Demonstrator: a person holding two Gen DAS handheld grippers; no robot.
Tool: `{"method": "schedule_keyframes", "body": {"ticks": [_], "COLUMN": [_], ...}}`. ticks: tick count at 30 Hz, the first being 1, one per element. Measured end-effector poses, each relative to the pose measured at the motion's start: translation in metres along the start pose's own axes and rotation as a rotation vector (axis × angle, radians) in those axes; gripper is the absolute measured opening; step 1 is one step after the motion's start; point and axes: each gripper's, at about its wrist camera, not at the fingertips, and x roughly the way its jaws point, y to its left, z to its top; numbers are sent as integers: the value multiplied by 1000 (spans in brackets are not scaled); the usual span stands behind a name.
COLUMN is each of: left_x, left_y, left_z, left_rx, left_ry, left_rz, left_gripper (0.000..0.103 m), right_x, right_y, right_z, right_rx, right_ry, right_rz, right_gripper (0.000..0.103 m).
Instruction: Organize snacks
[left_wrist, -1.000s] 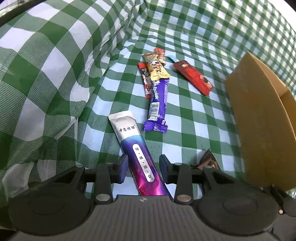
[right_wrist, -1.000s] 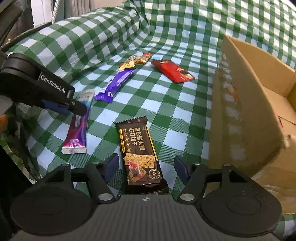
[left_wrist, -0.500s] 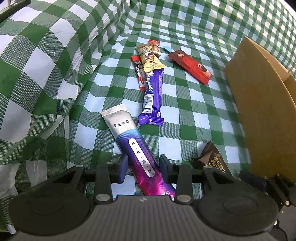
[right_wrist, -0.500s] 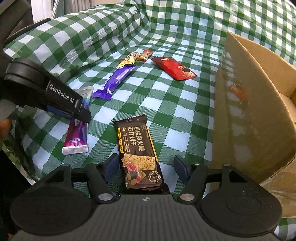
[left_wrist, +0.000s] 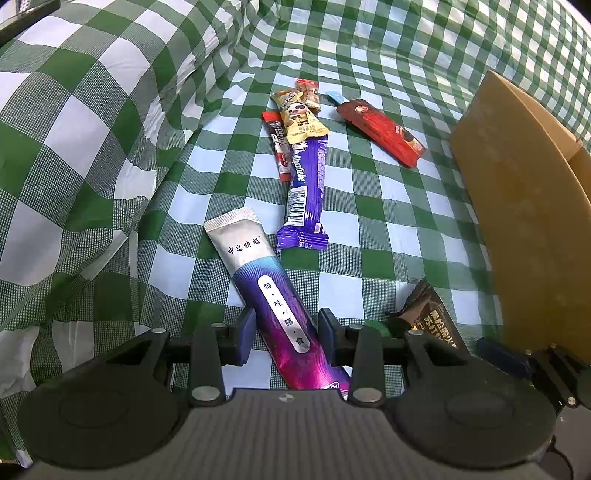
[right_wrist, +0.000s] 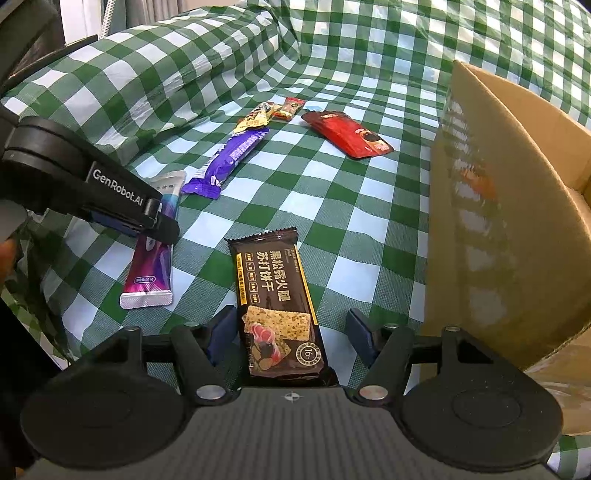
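Observation:
A silver-and-purple sachet (left_wrist: 258, 280) lies flat on the green checked cloth (left_wrist: 388, 221). My left gripper (left_wrist: 287, 332) is open, its jaws standing close on either side of the sachet's lower half. In the right wrist view one of its fingers (right_wrist: 162, 229) hangs over the sachet (right_wrist: 151, 266). A dark cracker pack (right_wrist: 273, 288) lies lengthwise between the open jaws of my right gripper (right_wrist: 291, 328), with a gap on each side. Its top end (left_wrist: 432, 317) shows in the left wrist view.
An open cardboard box (right_wrist: 498, 221) stands at the right, close to the right gripper. Further back lie a purple bar (left_wrist: 306, 184), a yellow packet (left_wrist: 299, 120), a thin red stick (left_wrist: 279, 147) and a red packet (left_wrist: 384, 136). The cloth rises in folds at the left.
My left gripper has edged slightly down and over the sachet, which stays flat on the cloth. The right gripper and the cracker pack have not moved.

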Motion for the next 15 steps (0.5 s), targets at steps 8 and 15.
{"method": "schedule_keyframes", "body": {"ticks": [8, 15], "left_x": [0, -8], "left_y": [-1, 5], "left_z": [0, 4], "left_rx": [14, -15], "left_ry": [-1, -43], "left_rz": [5, 7], "left_gripper": [37, 20], "right_x": [-1, -13], "right_y": [1, 0], "right_z": [0, 5], "right_rx": [-27, -36], "right_ry": [-22, -85], "right_rz": [13, 6], "right_gripper": [42, 42]}}
